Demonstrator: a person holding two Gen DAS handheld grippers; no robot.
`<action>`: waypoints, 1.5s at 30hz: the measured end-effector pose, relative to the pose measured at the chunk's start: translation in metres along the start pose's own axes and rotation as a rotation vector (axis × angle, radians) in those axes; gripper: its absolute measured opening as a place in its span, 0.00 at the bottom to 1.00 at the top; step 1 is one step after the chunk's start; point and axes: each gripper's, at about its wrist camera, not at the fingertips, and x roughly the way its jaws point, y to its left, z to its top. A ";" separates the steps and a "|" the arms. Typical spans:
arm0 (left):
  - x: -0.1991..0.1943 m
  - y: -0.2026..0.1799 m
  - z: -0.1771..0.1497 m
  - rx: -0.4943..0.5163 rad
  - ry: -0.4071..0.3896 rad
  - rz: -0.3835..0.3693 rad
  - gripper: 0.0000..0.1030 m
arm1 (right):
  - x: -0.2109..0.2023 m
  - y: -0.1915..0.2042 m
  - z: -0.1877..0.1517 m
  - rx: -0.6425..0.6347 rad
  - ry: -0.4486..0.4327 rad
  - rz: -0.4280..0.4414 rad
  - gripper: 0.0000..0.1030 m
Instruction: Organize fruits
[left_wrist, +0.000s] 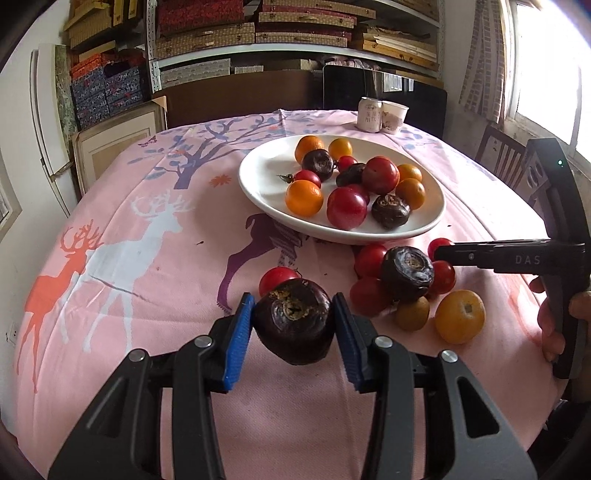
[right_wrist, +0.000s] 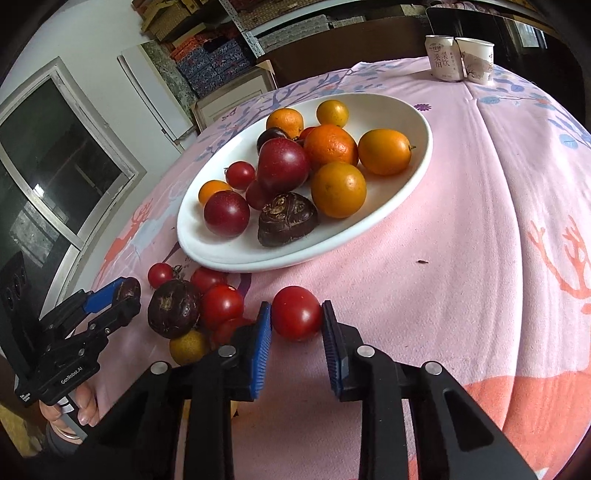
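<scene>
Jaws of left gripper (left_wrist: 294, 320) clench dark fruit (left_wrist: 294, 320), hiding its sides; right gripper (right_wrist: 296, 318) clasps tomato (right_wrist: 296, 313)

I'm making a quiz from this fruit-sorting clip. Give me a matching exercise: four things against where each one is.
Things:
1. dark water chestnut
2. red tomato
3. white plate
4. drink can

Places:
A. far end of the table
B. between the right gripper pads
C. holding sorted fruit
D. between the left gripper pads

Pairs: 1-D, 2-B, 3-C, 4-A
</scene>
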 end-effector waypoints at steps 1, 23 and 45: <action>0.000 0.001 0.000 -0.003 -0.001 -0.001 0.41 | -0.001 0.000 -0.001 0.000 -0.002 -0.001 0.26; 0.008 -0.008 0.048 0.006 -0.056 -0.096 0.40 | -0.027 -0.006 0.029 -0.018 -0.270 0.085 0.26; 0.041 0.004 0.023 0.088 0.106 -0.082 0.77 | -0.027 -0.005 0.027 -0.026 -0.258 0.114 0.27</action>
